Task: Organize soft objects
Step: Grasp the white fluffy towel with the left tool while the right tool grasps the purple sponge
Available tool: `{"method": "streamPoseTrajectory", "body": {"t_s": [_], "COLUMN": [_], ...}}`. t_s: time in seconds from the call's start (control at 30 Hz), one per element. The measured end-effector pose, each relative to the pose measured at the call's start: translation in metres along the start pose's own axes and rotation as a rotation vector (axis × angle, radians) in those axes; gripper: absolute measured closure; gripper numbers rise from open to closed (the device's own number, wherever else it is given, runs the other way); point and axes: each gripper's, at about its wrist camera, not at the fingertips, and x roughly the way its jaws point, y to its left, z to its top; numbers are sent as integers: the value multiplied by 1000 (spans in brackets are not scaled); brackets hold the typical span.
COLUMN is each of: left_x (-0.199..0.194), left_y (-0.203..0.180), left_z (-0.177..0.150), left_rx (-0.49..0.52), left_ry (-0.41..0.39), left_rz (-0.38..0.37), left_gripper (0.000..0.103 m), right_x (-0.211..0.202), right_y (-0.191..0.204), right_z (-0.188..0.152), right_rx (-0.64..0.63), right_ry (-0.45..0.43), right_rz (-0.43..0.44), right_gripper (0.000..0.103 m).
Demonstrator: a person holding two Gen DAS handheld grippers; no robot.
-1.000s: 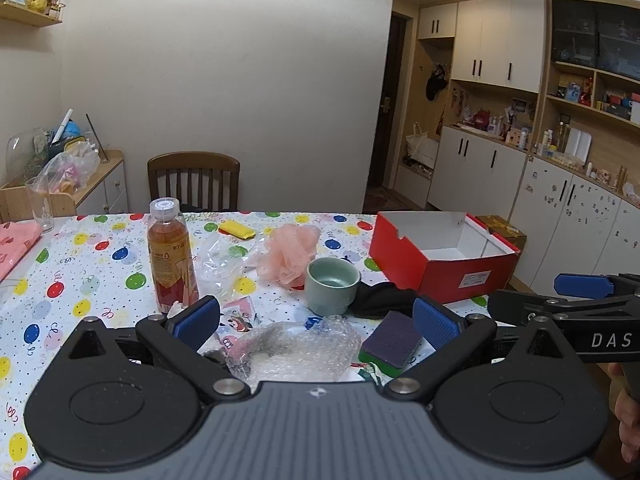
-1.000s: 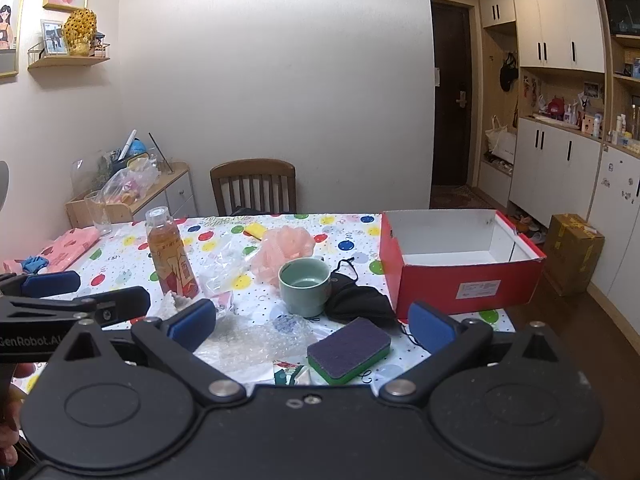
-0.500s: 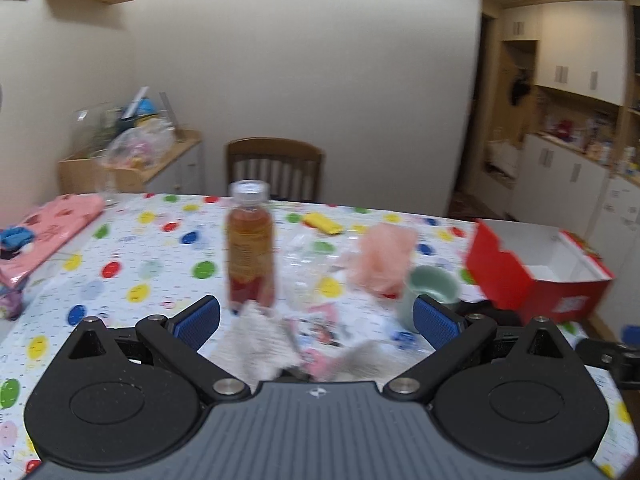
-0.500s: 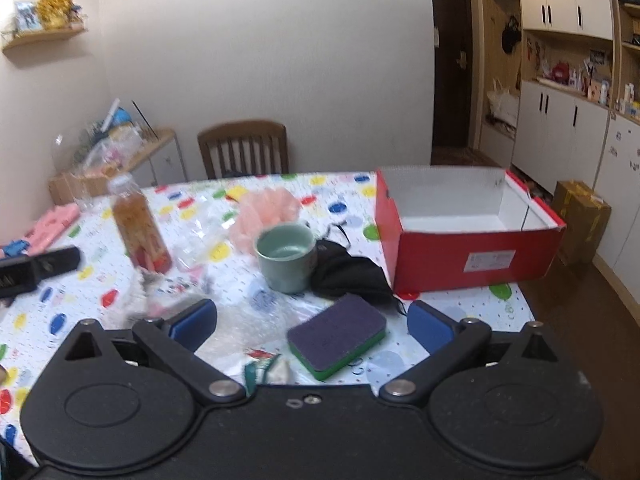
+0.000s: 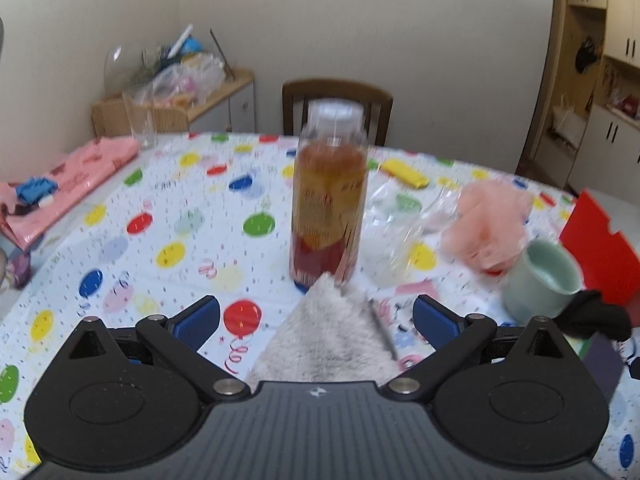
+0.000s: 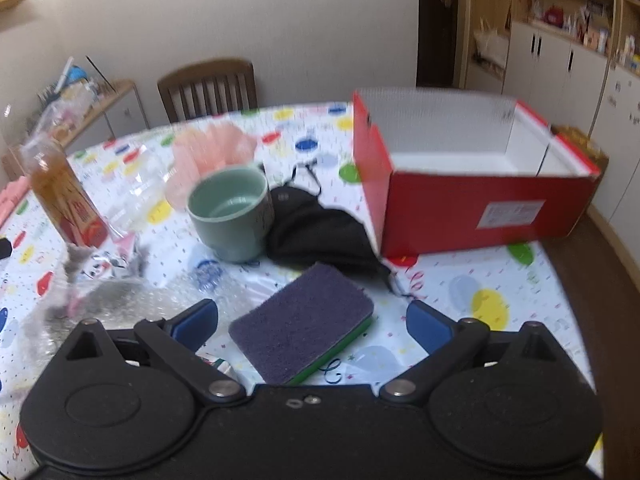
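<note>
Left wrist view: left gripper (image 5: 316, 318) wide open, holding nothing, w/ a fluffy grey-white cloth (image 5: 328, 340) lying between its blue pads on the balloon-print tablecloth (image 5: 168, 216). Tea bottle (image 5: 328, 196) stands upright just behind the cloth. Pink mesh pouf (image 5: 490, 220) sits right of it, next to a pale green cup (image 5: 540, 280).

Right wrist view: right gripper (image 6: 312, 326) also wide open, empty, above a purple/green sponge (image 6: 302, 340) between its fingers. Black face mask (image 6: 320, 232) lies btw. cup (image 6: 230, 214) and open red shoebox (image 6: 472, 208).
</note>
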Motion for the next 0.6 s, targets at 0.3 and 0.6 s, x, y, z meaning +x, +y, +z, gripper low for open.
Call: {"method": "streamPoseTrajectory", "body": {"t_s": [0.3, 0.6], "left_x": [53, 79], "left_y": [14, 13], "left_z": [-1, -5], "left_rx": [-52, -65], "left_ry": [112, 161], "left_rz": [30, 18], "left_gripper": [0, 2], "right_x": [51, 81], "right_y": [3, -1], "right_z": [11, 18], "right_rx": [95, 163], "right_ry": [120, 171], "right_rz": [-22, -77], "right_gripper": [2, 2]}}
